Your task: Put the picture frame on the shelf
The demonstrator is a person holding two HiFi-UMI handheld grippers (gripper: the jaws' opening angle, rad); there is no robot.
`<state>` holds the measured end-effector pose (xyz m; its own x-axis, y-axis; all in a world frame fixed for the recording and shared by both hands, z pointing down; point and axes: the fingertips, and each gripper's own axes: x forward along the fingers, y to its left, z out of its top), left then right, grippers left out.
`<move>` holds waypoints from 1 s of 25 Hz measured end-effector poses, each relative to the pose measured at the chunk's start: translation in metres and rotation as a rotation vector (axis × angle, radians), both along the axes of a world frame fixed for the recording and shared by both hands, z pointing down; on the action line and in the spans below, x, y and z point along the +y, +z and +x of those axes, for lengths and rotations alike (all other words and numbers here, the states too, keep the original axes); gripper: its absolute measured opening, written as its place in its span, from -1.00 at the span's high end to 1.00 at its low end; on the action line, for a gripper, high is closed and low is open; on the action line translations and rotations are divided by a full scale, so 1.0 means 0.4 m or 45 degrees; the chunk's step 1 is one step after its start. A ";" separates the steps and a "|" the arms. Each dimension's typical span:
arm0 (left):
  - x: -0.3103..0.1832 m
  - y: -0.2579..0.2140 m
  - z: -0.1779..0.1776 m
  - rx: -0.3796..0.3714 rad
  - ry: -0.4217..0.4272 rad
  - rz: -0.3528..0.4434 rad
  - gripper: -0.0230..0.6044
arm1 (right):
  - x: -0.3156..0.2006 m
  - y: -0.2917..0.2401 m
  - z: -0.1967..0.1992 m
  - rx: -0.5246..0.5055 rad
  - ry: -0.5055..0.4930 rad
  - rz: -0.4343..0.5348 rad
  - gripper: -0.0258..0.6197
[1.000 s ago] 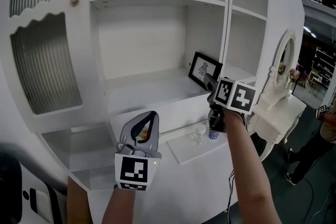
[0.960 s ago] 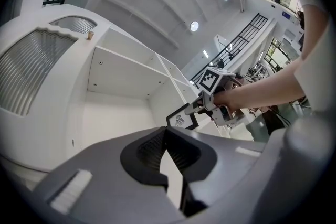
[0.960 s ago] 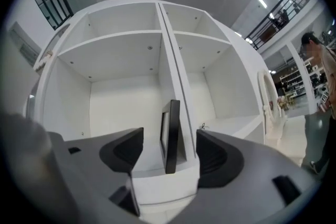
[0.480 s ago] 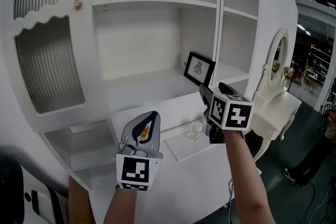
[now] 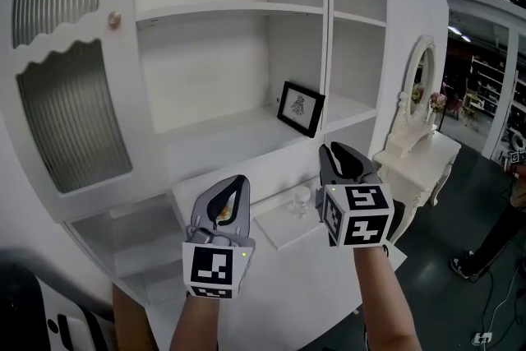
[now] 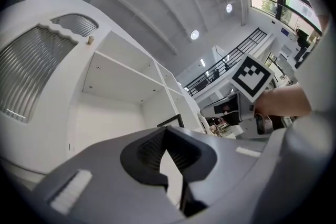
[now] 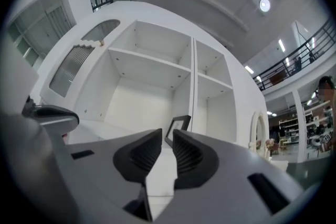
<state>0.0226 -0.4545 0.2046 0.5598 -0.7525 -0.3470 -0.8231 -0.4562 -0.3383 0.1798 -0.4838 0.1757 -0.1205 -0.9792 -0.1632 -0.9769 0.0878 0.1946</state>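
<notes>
One picture frame point(image 5: 301, 108) upright on shelf point(image 5: 222, 136) | white cabinet point(image 5: 411, 20) | dim hall point(image 5: 485, 53) behind

Picture frame point(image 5: 301, 108) stands on the middle shelf point(image 5: 215, 134), centre of frame, at that shelf's right end, just beside the vertical divider point(image 5: 326, 53); an upper shelf point(image 5: 222, 11) runs above it; a narrower bay point(image 5: 358, 107) lies right of the divider; cabinet door point(image 5: 70, 119) fills the left of frame, its knob point(image 5: 115, 18) at upper left; below the shelf, lower centre, the tabletop point(image 5: 288, 292) carries a tray point(image 5: 279, 233) with a small glass point(image 5: 302, 199) on it; a dressing table point(image 5: 421, 154) with mirror point(image 5: 421, 82) stands at right of frame, beside the unit.
</notes>
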 end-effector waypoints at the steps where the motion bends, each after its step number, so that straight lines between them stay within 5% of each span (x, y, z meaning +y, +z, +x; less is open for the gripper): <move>1: 0.001 0.000 -0.001 0.010 0.005 -0.004 0.90 | 0.015 0.006 0.000 0.010 0.002 0.012 0.70; 7: 0.013 0.007 -0.005 0.061 0.033 -0.026 0.90 | 0.108 0.036 -0.015 0.050 -0.038 0.101 0.88; 16: 0.052 0.047 -0.013 0.102 0.057 -0.073 0.90 | 0.231 0.109 -0.052 0.026 -0.131 0.098 0.89; 25: 0.113 0.064 -0.050 0.140 0.060 -0.054 0.90 | 0.303 0.115 -0.024 0.126 0.031 0.200 0.89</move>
<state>0.0025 -0.4094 0.2303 0.5551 -0.7415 -0.3769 -0.8315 -0.5071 -0.2269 0.1703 -0.3624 0.2215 -0.1202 -0.9453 -0.3032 -0.9539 0.0254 0.2992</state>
